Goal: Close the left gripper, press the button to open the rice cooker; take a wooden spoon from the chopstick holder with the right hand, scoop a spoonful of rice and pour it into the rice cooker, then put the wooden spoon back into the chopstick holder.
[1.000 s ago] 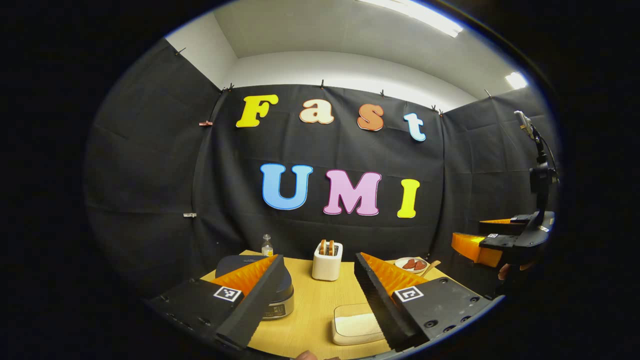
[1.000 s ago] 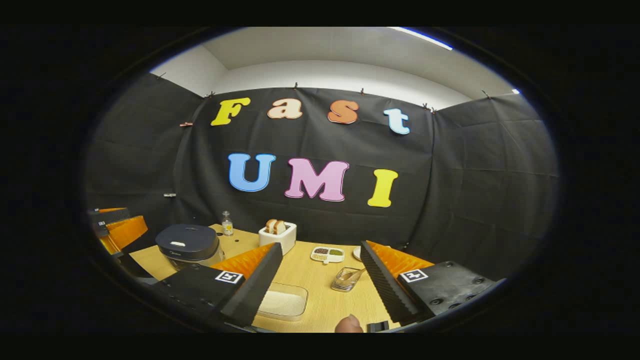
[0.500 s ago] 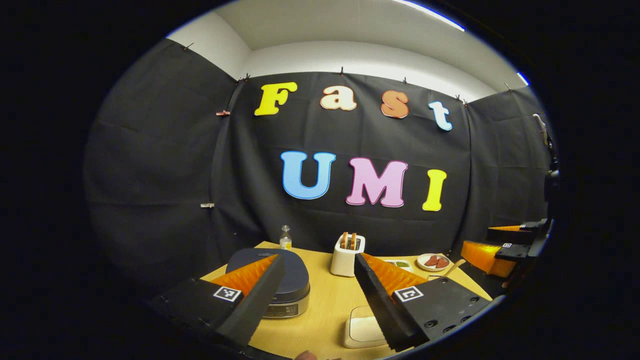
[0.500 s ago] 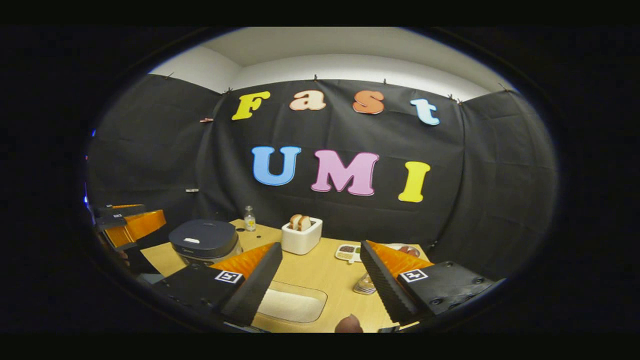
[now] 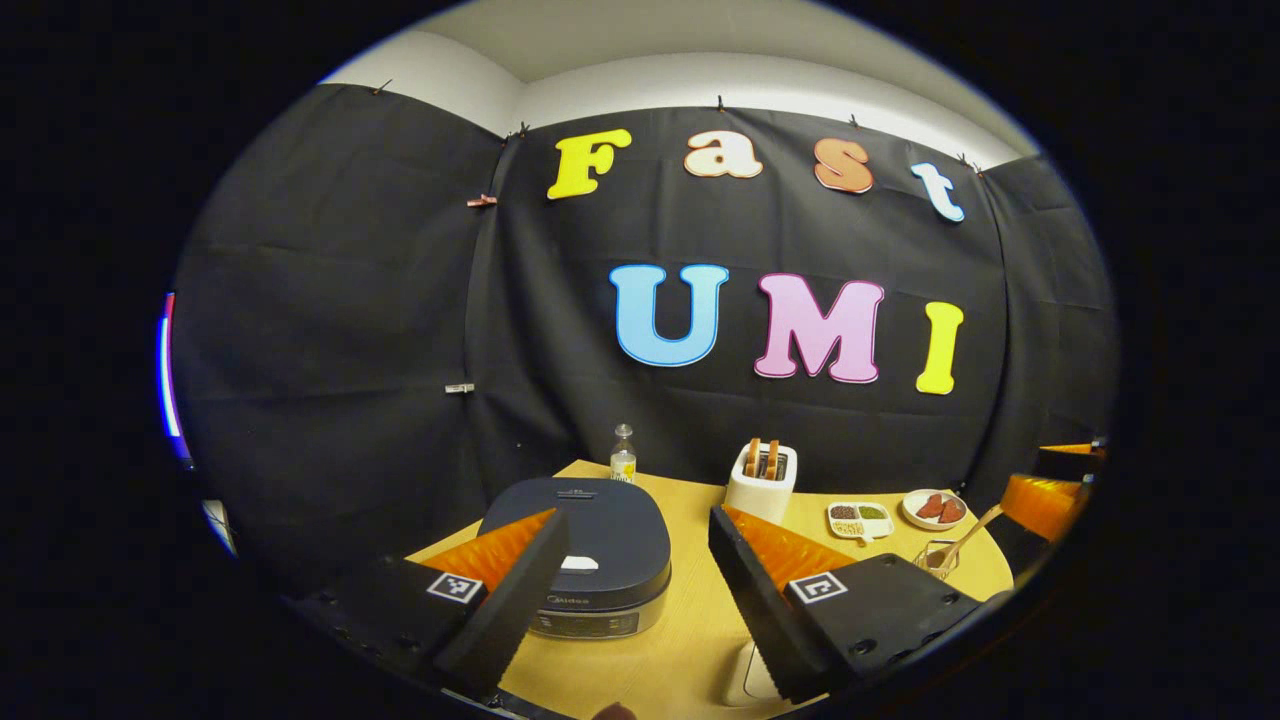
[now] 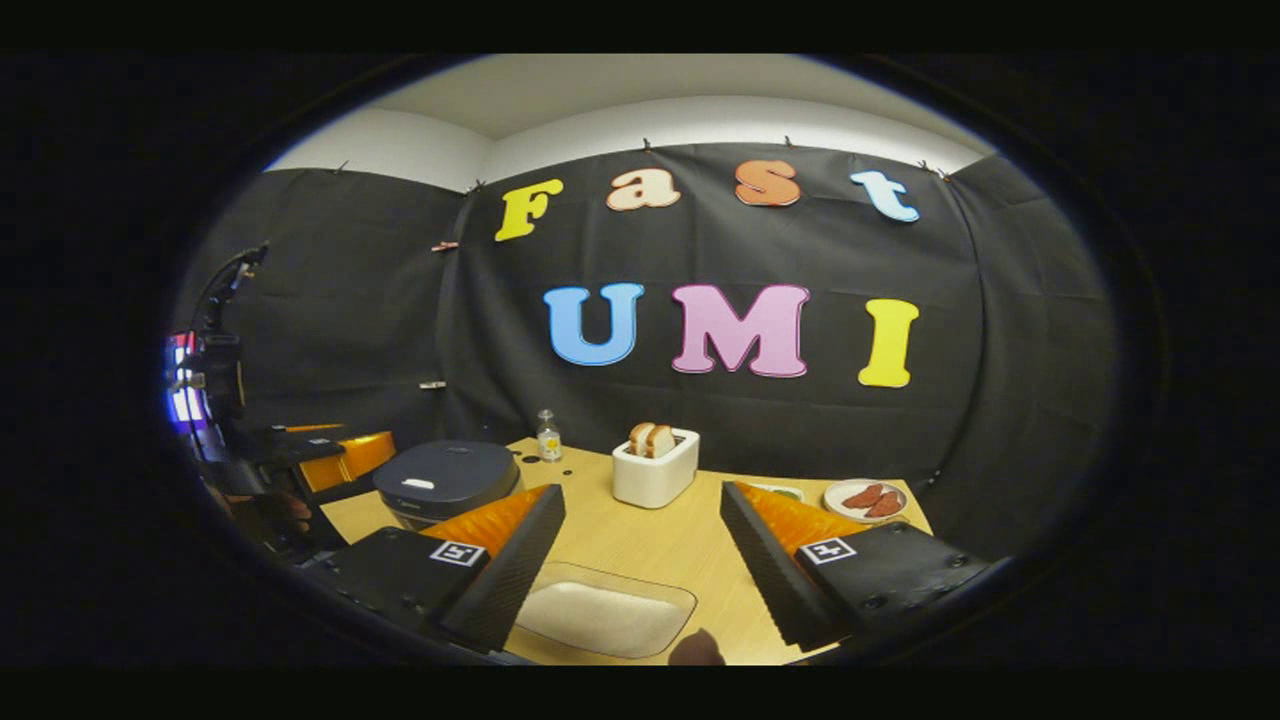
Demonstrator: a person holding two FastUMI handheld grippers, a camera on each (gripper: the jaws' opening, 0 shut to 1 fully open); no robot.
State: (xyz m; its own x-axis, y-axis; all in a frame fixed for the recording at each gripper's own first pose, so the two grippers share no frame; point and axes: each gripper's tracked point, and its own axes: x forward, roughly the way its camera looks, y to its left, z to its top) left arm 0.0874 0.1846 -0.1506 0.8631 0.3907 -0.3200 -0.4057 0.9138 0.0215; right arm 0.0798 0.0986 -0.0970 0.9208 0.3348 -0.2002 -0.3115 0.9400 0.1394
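Observation:
The dark rice cooker [image 5: 600, 545] stands on the wooden table with its lid down, right in front of my left gripper [image 5: 637, 516], which is open and holds nothing. A wooden spoon [image 5: 968, 526] leans in the clear glass chopstick holder [image 5: 938, 558] at the table's right. My right gripper [image 6: 640, 493] is open and empty above the table's near edge, and it also shows at the far right in the left gripper view [image 5: 1050, 495]. Below it lies a clear tray of white rice [image 6: 605, 618]. The cooker [image 6: 447, 482] sits to its left, with the left gripper [image 6: 335, 458] beyond.
A white toaster [image 5: 762, 480] with bread stands at the back centre beside a small bottle [image 5: 623, 466]. A divided dish [image 5: 860, 517] and a plate of red pieces [image 5: 930, 508] lie at the back right. The person's hand [image 6: 285, 510] holds the left gripper.
Both views have swung left. The rice cooker has come to the middle between my left fingers and looks nearer. The chopstick holder has slipped behind my right finger in the right gripper view.

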